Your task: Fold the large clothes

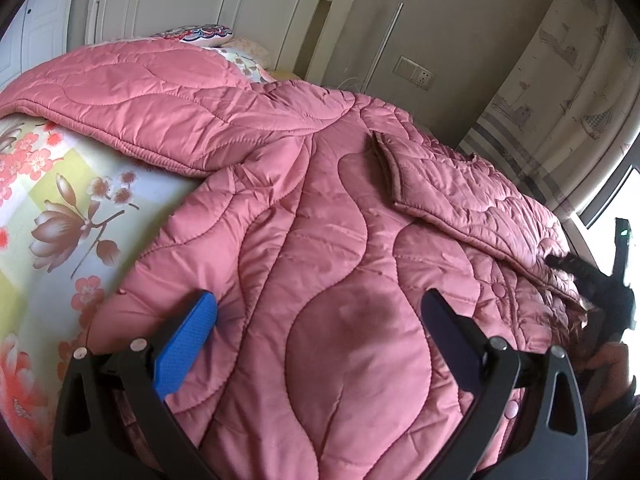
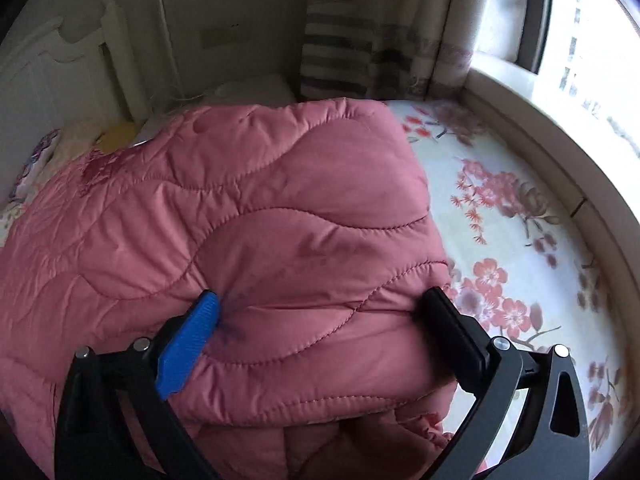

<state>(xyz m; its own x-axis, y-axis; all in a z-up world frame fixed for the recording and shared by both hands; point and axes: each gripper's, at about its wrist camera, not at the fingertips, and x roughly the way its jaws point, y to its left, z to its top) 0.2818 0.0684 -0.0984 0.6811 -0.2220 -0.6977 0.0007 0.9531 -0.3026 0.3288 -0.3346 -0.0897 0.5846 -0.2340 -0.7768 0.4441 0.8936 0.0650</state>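
A large pink quilted coat lies spread on a bed with a floral sheet. One sleeve stretches to the far left; a collar flap lies folded at the right. My left gripper is open, its jaws wide apart over the coat's near part. The right wrist view shows a folded, rounded part of the coat. My right gripper is open, its jaws standing on either side of a thick fold of it, the blue pad touching the fabric.
A white headboard and patterned pillows stand at the far end. A striped curtain and a window sill run along the bed's right side. Bare floral sheet lies right of the coat.
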